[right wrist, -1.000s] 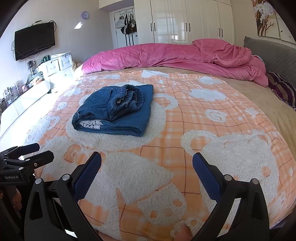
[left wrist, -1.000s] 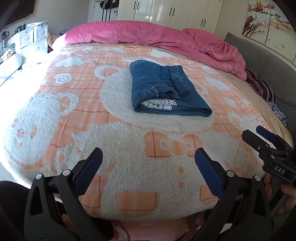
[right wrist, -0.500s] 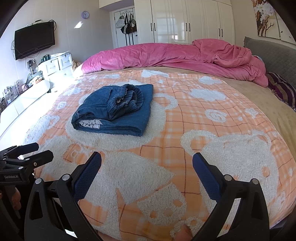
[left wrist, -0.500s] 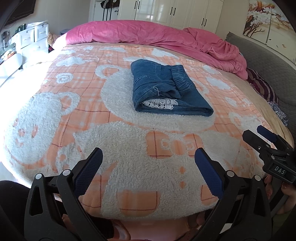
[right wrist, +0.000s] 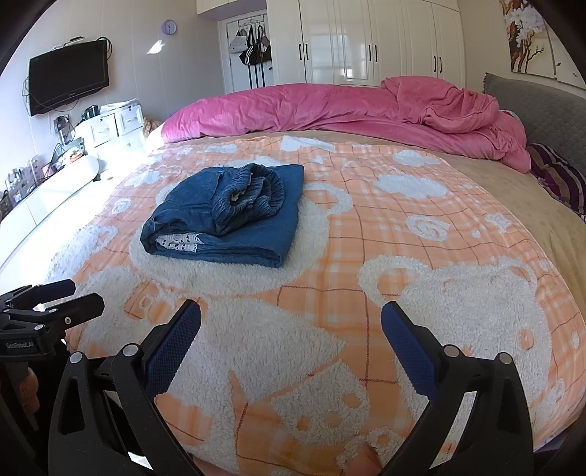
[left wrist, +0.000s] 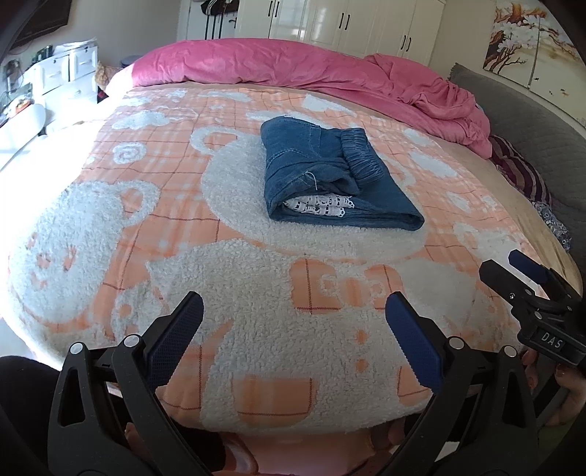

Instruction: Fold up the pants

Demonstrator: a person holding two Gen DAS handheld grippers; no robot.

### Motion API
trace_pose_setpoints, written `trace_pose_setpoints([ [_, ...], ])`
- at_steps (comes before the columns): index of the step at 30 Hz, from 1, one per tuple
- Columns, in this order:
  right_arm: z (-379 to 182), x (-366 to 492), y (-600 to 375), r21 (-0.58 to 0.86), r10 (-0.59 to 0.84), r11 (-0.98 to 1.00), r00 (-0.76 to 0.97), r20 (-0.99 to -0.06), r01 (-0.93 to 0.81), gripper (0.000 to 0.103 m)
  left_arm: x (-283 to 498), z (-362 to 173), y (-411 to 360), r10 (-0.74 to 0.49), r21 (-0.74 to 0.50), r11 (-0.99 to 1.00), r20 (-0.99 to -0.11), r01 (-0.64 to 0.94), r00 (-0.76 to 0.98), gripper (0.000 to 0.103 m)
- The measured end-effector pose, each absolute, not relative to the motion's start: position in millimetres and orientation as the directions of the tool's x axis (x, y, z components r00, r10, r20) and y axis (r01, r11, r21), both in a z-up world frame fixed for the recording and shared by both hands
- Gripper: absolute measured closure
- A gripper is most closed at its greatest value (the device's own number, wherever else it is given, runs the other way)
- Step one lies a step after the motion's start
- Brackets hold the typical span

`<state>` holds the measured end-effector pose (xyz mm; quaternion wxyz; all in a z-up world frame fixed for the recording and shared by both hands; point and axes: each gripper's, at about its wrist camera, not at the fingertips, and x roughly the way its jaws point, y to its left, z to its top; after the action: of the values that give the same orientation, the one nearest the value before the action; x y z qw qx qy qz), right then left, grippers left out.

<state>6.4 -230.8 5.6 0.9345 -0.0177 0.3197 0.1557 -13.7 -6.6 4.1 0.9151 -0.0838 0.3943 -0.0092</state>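
1. Left wrist view: the left hand-held gripper (left wrist: 291, 311) sits low at the near edge of the bed, its two blue-padded fingers (left wrist: 175, 338) spread wide apart with nothing between them.
2. Beyond it lies the fleecy orange-and-white blanket (left wrist: 227, 293), which covers most of the bed.
3. The pants (left wrist: 329, 175), blue denim, lie folded into a compact bundle on the blanket, near the middle of the bed and well apart from both grippers. A strip of white patterned lining shows at the near end of the bundle, and the gathered waistband lies on top.
4. A pink duvet (left wrist: 293, 69) is bunched along the far side of the bed, with white wardrobes (left wrist: 348, 25) behind it.
5. The right hand-held gripper (left wrist: 509, 271) shows at the right edge of this view, over the blanket's edge; its fingers stand apart and hold nothing.
6. Right wrist view: the right hand-held gripper (right wrist: 291, 322) is also low at the near edge of the bed, fingers wide apart, empty.
7. The pants (right wrist: 227, 219) lie ahead and to the left on the blanket (right wrist: 403, 256), touched by neither gripper.
8. The left hand-held gripper (right wrist: 77, 296) shows at the left edge, fingers parted.
9. A television (right wrist: 69, 86) hangs on the left wall, and the pink duvet (right wrist: 329, 110) lies across the far side.
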Motion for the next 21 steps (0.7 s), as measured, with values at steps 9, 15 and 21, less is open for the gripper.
trace_pose_setpoints([
  [9,3.2,10.2,-236.0,0.110,0.301,0.948,0.733,-0.610,-0.298,0.005,-6.8,-4.8,-5.3,-0.049,-0.129,0.989,-0.760,-0.077,0.648,0.009],
  [15,6.6,22.9,-254.7,0.190,0.315,0.949,0.711,-0.628,-0.253,0.005,-0.4,1.4,13.2,-0.113,-0.232,0.968,-0.752,-0.100,0.649,0.009],
  [21,26.1,78.5,-324.9,0.192,0.196,0.978,0.684,-0.702,-0.084,0.005,55.7,23.0,92.0,-0.069,-0.239,0.946,-0.806,-0.217,0.588,0.009],
])
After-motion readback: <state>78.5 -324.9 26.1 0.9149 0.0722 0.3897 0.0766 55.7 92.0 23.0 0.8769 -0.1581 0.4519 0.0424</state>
